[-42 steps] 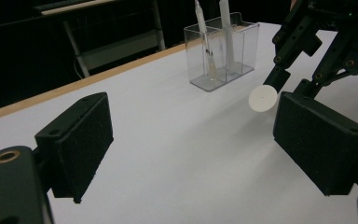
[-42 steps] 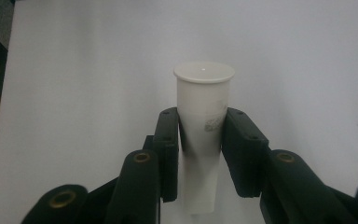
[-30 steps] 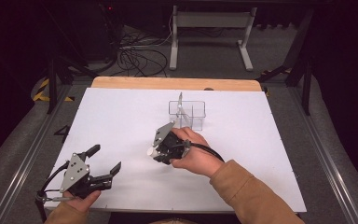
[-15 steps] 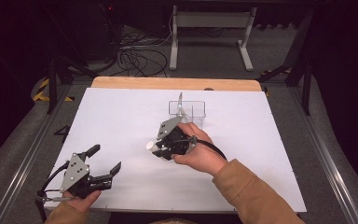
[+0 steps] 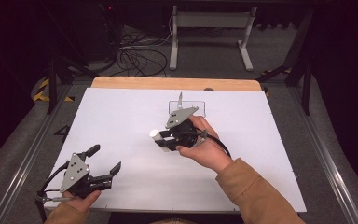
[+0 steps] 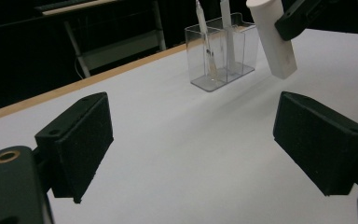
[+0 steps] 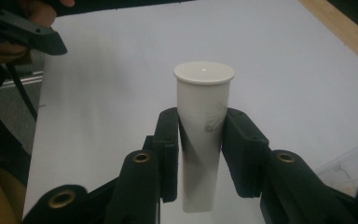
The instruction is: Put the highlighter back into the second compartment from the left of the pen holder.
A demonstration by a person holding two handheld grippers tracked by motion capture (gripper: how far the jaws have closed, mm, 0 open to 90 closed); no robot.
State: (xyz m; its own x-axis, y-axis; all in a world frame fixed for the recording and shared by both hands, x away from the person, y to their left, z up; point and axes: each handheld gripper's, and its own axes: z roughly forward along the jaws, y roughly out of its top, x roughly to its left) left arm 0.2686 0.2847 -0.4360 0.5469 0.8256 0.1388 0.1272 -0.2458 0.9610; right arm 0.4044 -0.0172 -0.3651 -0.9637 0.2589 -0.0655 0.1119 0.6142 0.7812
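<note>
Right hand-held gripper (image 5: pixel 162 139), clamped on a white tapered plastic tube with a flat round cap (image 7: pixel 203 135); both black pads press the tube's sides just below the cap. The tube is carried clear of the white counter (image 5: pixel 121 116), near its centre, cap pointing toward the person's left. Just behind the gripper stands a clear rectangular plastic holder (image 6: pixel 221 51) with two slim white pens (image 6: pixel 202 28) upright inside, close to the counter's wooden far edge (image 5: pixel 168 83). Left hand-held gripper (image 5: pixel 103 160), jaws wide apart with nothing between them, at the counter's near left corner, well apart from the tube.
</note>
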